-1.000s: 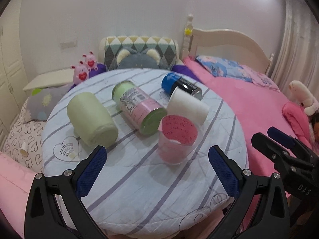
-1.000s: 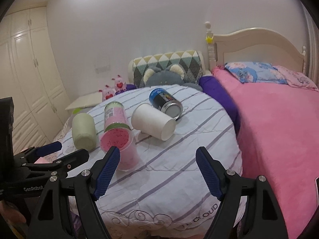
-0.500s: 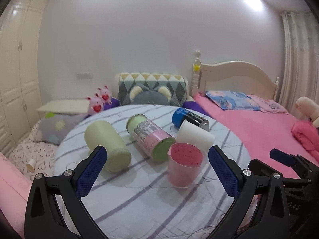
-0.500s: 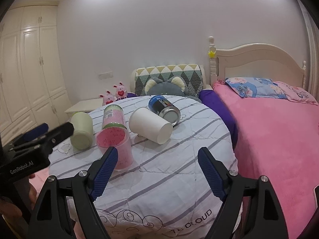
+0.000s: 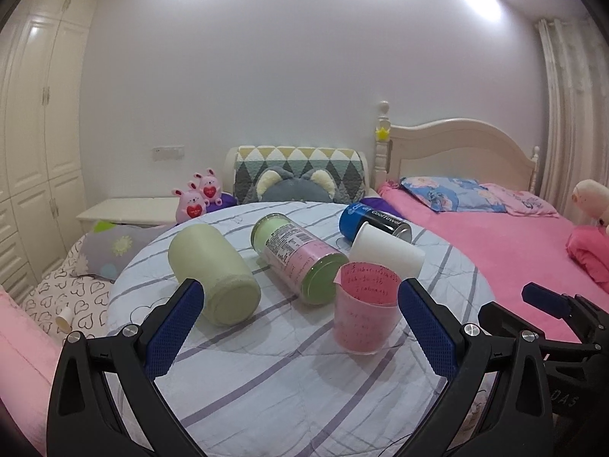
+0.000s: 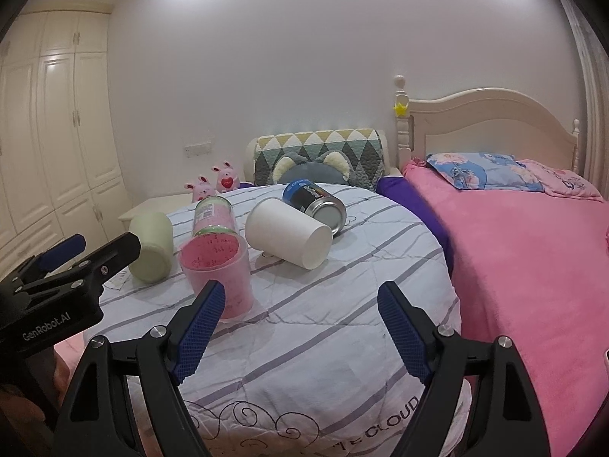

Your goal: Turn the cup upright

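A pink translucent cup (image 5: pixel 364 312) (image 6: pixel 217 270) stands upright on the round table, mouth up. A white paper cup (image 5: pixel 385 254) (image 6: pixel 289 233) lies on its side behind it, as do a pale green cup (image 5: pixel 213 274) (image 6: pixel 151 245), a pink-and-green jar (image 5: pixel 298 257) (image 6: pixel 213 215) and a blue can (image 5: pixel 375 221) (image 6: pixel 314 205). My left gripper (image 5: pixel 298 327) is open and empty, near the table's front edge, short of the pink cup. My right gripper (image 6: pixel 304 329) is open and empty above the front of the table.
The table wears a striped cloth (image 6: pixel 323 342) that hangs over the edge. A pink bed (image 6: pixel 533 251) lies to the right. A patterned cushion (image 5: pixel 300 175) and pink plush toys (image 5: pixel 198 198) sit behind the table. White wardrobes (image 6: pixel 45 144) line the left wall.
Both grippers have pulled back and tilted up, so the views now look more level across the table. The objects on the table have not moved.
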A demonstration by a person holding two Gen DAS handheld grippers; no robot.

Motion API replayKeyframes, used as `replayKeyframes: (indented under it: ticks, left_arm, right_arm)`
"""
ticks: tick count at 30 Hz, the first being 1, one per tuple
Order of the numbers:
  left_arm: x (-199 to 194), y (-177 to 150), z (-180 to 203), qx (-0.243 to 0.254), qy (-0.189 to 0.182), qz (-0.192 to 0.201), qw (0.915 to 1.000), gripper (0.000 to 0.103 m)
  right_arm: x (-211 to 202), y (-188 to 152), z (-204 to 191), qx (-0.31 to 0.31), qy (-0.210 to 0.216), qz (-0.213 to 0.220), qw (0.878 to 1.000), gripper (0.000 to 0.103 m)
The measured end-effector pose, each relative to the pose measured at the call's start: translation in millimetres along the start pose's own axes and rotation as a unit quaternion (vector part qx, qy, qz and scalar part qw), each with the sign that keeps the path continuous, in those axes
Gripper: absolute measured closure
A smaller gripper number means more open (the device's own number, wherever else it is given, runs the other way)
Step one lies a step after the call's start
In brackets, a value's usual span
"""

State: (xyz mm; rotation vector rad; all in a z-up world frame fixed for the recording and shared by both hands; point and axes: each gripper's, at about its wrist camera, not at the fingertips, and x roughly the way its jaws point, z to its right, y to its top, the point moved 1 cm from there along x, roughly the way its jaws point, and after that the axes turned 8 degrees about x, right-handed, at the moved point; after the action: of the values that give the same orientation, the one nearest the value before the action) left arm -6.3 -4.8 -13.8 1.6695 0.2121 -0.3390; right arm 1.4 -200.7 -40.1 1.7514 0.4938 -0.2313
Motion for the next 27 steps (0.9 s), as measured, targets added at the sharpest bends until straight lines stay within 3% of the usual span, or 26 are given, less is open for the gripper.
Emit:
replayKeyframes:
  ticks: [27]
  left_arm:
    - [-6.8,-1.2,0.0,0.006,0.017,0.011,0.9998,0.0]
  right_arm:
    - [0.3,-3.0,-8.2,-0.009,0.006,0.002,1.0,0.019]
